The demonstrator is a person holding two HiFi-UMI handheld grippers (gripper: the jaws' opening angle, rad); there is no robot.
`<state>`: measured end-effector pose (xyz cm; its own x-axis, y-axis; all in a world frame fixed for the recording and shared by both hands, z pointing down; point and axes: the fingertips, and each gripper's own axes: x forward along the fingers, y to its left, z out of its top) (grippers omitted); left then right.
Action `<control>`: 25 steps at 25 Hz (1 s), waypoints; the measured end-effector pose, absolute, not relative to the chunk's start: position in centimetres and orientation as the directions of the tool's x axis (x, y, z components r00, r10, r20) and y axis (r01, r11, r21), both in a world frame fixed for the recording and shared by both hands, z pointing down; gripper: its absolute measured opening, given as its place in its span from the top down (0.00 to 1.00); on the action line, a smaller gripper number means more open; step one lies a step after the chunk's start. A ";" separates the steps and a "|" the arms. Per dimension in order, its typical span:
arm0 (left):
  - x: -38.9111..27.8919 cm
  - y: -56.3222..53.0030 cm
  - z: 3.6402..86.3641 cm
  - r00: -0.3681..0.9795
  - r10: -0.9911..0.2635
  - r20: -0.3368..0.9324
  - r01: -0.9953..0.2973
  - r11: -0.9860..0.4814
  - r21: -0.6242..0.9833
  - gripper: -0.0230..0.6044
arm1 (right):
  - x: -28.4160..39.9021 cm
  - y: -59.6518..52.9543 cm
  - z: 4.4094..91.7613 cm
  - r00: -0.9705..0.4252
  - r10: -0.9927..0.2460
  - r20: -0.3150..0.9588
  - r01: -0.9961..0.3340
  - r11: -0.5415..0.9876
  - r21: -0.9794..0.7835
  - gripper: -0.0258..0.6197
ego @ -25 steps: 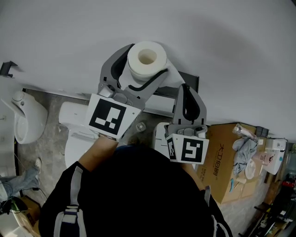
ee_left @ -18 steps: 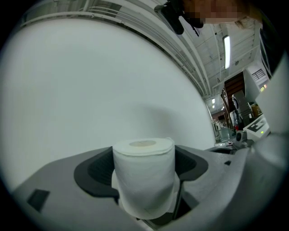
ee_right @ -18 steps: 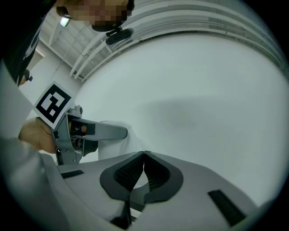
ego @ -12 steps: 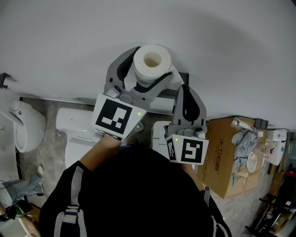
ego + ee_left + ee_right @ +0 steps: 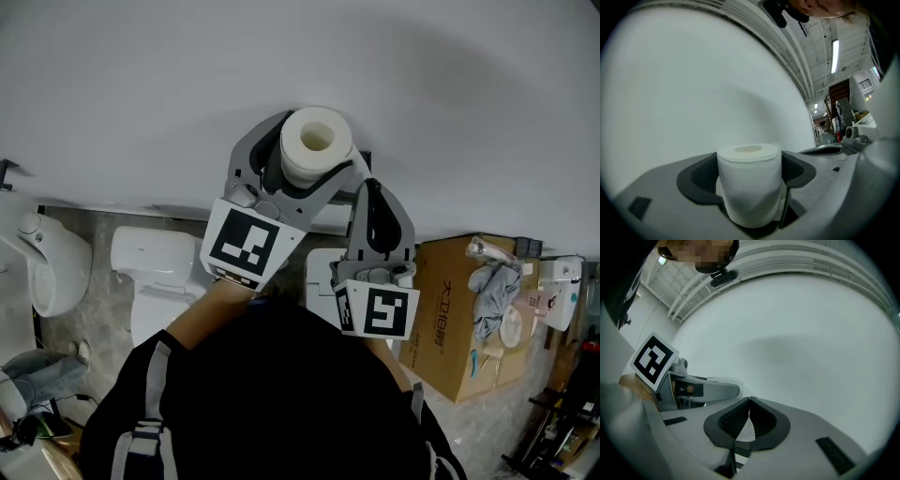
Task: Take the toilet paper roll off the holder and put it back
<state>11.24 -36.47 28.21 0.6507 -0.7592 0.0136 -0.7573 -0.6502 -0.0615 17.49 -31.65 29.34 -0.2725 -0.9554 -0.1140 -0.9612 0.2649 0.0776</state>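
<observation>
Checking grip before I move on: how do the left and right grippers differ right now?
The left gripper is shut on the toilet paper roll; the right gripper is shut on nothing, pads touching. In the head view, the left gripper reaches further forward than the right gripper. Both face the white wall.

Sanitaryware workshop; toilet (image 5: 155,281), urinal (image 5: 52,261), carton (image 5: 459,328)
</observation>
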 end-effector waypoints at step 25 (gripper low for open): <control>12.1 -36.1 29.5 0.664 -0.747 0.000 -0.744 -0.661 -0.098 0.34 | 17.9 -29.9 29.2 -0.274 -0.953 -0.130 -0.961 0.267 0.065 0.92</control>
<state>12.06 -36.09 29.45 0.6644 -0.7474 0.0003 -0.7438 -0.6612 -0.0976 17.90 -29.93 29.22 -0.2738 -0.9530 -0.1298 -0.9614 0.2673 0.0652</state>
